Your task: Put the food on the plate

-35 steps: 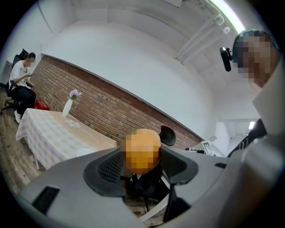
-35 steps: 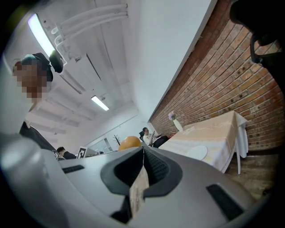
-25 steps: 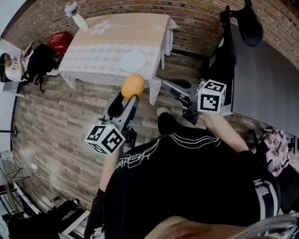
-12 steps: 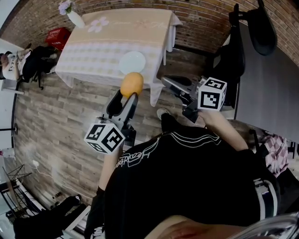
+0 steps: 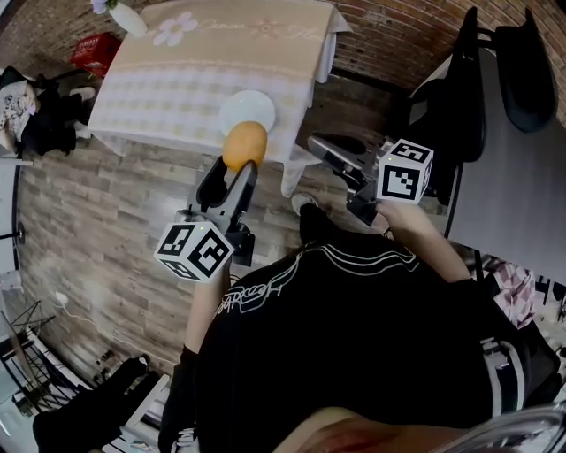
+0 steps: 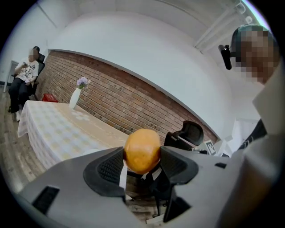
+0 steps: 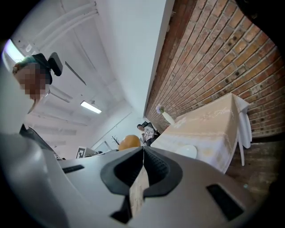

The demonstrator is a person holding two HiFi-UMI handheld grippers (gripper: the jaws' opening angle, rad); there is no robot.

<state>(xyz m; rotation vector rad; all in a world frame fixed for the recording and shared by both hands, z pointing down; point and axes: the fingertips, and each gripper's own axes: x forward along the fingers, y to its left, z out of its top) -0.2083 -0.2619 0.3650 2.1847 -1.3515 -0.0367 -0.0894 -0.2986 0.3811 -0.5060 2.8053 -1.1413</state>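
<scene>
My left gripper [image 5: 241, 159] is shut on an orange, round piece of food [image 5: 244, 144], held up in the air just short of the table's near edge. In the left gripper view the food [image 6: 142, 150] sits squeezed between both dark pads, and the gripper [image 6: 142, 165] points toward the table. A white plate [image 5: 247, 111] lies on the checked tablecloth [image 5: 168, 84] just beyond the food. My right gripper [image 5: 323, 149] hangs to the right, its jaws shut with nothing between them. The right gripper view shows its closed pads [image 7: 158, 168], with the plate [image 7: 186, 152] and the food [image 7: 129, 142] beyond.
A white vase with flowers [image 5: 117, 15] stands at the table's far left corner. A red crate [image 5: 93, 50] and a seated person [image 5: 22, 106] are left of the table. Black office chairs [image 5: 495, 80] and a grey desk [image 5: 522, 203] stand to the right. The floor is wooden planks.
The table and plate have come closer as the person walks forward. The left gripper still holds the food, which now overlaps the plate's near edge. The right gripper keeps its pose.
</scene>
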